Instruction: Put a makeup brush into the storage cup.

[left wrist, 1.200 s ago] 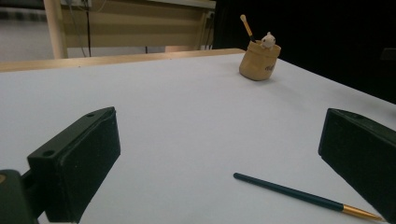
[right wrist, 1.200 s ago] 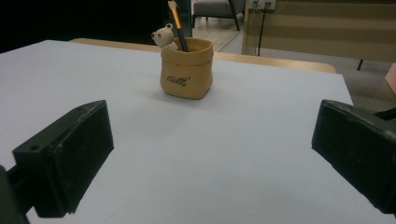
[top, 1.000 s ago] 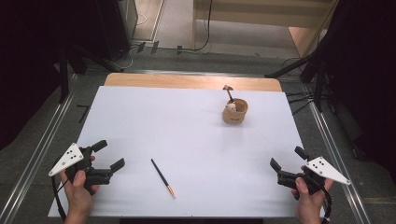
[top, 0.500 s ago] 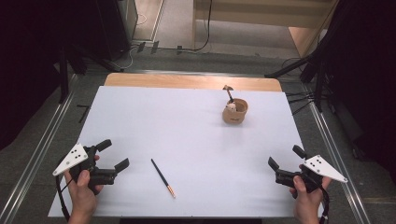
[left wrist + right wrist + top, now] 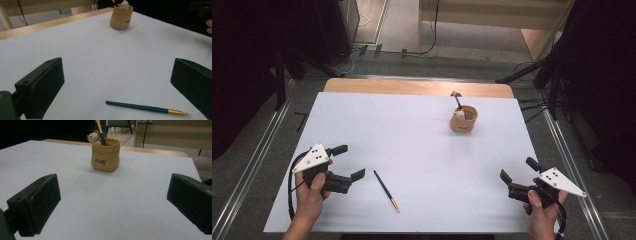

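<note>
White table [image 5: 422, 125]: both grippers, left [image 5: 343, 162] and right [image 5: 517, 174], gape empty; pencil [image 5: 386, 190] lies ungrasped, far from the cup [image 5: 463, 119].

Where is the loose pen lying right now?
In the high view the pen lies flat on the white table, near the front edge on the left side, just right of the open left tongs and far from the cup.

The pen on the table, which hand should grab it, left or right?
Left, most likely. The left gripper is open and sits right beside the pen, and the pen lies between its jaws in the left gripper view. The right gripper is far across the table, facing the cup.
</note>
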